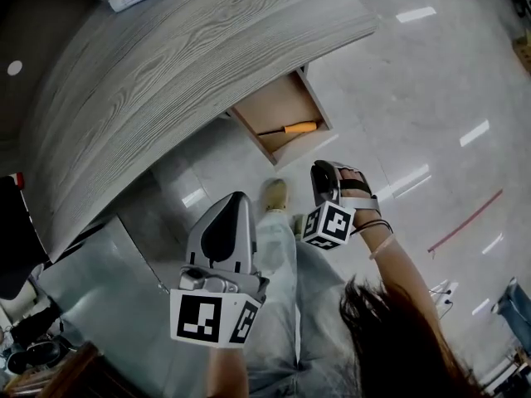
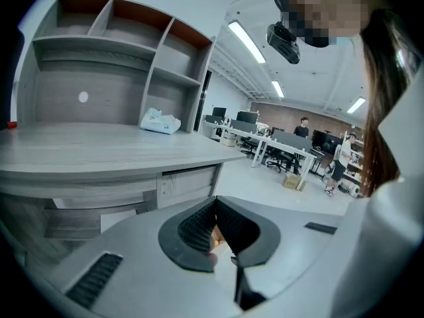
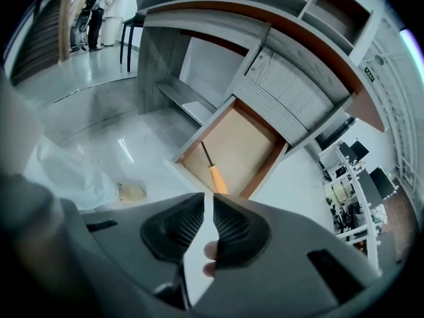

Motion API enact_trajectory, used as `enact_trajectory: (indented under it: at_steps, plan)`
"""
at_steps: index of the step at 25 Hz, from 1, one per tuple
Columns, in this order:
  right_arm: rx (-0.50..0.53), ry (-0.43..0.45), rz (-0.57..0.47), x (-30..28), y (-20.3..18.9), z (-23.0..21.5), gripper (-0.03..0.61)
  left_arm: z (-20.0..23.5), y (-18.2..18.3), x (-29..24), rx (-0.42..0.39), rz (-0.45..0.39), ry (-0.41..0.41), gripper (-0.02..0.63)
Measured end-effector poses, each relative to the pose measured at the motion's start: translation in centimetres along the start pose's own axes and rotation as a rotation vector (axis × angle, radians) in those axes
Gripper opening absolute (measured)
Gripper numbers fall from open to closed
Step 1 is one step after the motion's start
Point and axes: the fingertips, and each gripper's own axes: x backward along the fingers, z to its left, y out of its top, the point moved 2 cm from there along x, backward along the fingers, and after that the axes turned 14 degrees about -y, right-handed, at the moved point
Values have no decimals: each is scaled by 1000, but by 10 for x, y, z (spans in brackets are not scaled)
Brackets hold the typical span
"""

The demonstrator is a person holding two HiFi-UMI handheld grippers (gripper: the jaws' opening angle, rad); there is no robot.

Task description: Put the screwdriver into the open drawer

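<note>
Screwdriver (image 1: 290, 128) with an orange handle lies flat inside the open drawer (image 1: 264, 106) in the head view, handle toward 3 o'clock and dark shaft toward 9 o'clock. The drawer juts from under the grey wood-grain desk (image 1: 166, 81). The right gripper (image 1: 325, 179) hangs over the pale floor (image 1: 431, 81) at about 5 o'clock from the drawer, clear of the tool. The left gripper (image 1: 226, 222) is lower, at 7 o'clock from the drawer and farther off. In the left gripper view, the jaws are pressed together with nothing between them. They face the desk edge, with a white packet (image 2: 159, 120) on the desktop at 11 o'clock. In the right gripper view, the jaws stand a narrow slit apart and pinch nothing. The screwdriver lies at 12 o'clock just past their tips, on the drawer's tan bottom. Its handle is nearest and its shaft runs toward 11 o'clock.
</note>
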Motion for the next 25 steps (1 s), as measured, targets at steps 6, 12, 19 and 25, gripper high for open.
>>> enact_trajectory:
  at_steps: [6, 12, 19, 25]
  plan:
    - [-64, -28, -4, 24, 3, -8, 49, -16, 13, 12, -15, -19, 1, 17]
    - [-111, -45, -7, 48, 8, -11, 43, -33, 19, 26, -28, -29, -1, 17]
    - [-168, -57, 4, 80, 13, -18, 38, -51, 23, 48, -37, -19, 3, 17]
    - [-240, -75, 14, 113, 22, -30, 32, -64, 28, 73, -53, -3, 5, 17]
